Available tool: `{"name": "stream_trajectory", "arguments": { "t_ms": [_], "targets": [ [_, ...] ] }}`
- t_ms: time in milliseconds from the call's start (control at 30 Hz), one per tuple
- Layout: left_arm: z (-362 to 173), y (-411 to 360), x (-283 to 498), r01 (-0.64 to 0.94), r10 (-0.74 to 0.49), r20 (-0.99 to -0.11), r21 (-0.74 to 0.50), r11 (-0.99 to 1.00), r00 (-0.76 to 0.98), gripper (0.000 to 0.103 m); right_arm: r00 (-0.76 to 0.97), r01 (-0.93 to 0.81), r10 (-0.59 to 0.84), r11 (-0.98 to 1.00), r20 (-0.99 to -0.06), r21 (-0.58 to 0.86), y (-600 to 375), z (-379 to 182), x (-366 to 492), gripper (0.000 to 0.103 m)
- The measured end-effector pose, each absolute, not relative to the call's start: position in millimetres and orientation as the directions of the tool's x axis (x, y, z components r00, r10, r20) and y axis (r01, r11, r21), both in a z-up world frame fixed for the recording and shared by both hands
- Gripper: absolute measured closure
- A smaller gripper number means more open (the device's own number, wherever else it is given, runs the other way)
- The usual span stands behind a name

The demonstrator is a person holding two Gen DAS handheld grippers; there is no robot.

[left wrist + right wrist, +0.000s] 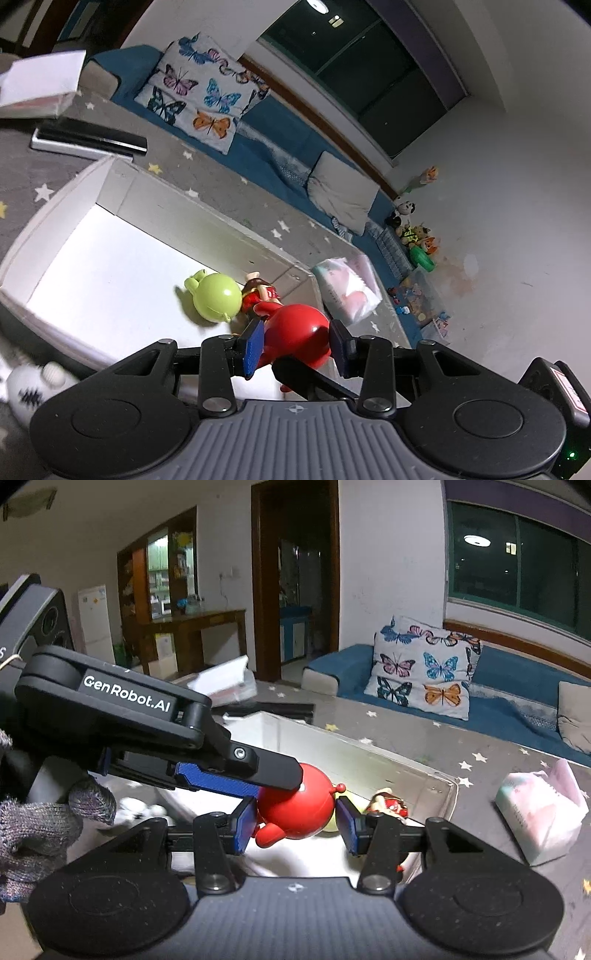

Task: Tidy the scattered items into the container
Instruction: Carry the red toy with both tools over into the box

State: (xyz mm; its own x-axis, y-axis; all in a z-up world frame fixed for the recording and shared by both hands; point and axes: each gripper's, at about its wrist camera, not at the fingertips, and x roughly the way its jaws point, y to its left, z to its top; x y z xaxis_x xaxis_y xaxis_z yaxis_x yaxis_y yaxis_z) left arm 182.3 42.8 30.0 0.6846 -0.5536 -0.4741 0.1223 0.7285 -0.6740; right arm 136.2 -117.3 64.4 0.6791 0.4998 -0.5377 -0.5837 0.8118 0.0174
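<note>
Two hand-held grippers meet over a white container (122, 199) that sits on a grey star-patterned worktop (221, 177). At far left of the left wrist view a white toy with a black zigzag mark (29, 391) lies just outside the container's near wall, blurred. Further along, on the container's white floor, a green round figure (216, 297) rests touching a small doll in red (260, 293). Next comes a red round figure (299, 334), sitting between the blue pads of the left hand-held gripper (297, 345); the left pad (254, 347) lies against it, while whether the right pad touches cannot be told, so its grip stays uncertain. Beyond the container's right end a pastel plastic bag (349, 288) lies on the worktop. From the right wrist view, a gloved hand (44, 830) at left holds the left hand-held gripper, whose finger reaches across onto the top of the red round figure (299, 810). The right hand-held gripper (295, 825) stands with its fingers apart, one on either side of that figure, its right pad (347, 827) clear of the toy. Behind this pad the doll (388, 805) lies against the container's wall (369, 760), and the bag (543, 812) rests at far right.
</note>
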Motion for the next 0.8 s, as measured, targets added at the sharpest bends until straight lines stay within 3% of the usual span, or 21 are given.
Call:
{"name": "stream_trajectory", "arguments": {
  "t_ms": [367,800],
  "targets": [
    [-10,46,213,0.056,-0.586,-0.513,-0.72,0.692,0.627,0.062,0.619,-0.648,0.447,0.755,-0.646,-0.098,-100,35,169,0.056],
    [-12,42,225,0.065,-0.597,-0.562,-0.695,0.716,0.572,0.062,0.579,-0.748,0.375,0.597,-0.724,-0.289,-76,25,170,0.056]
  ]
}}
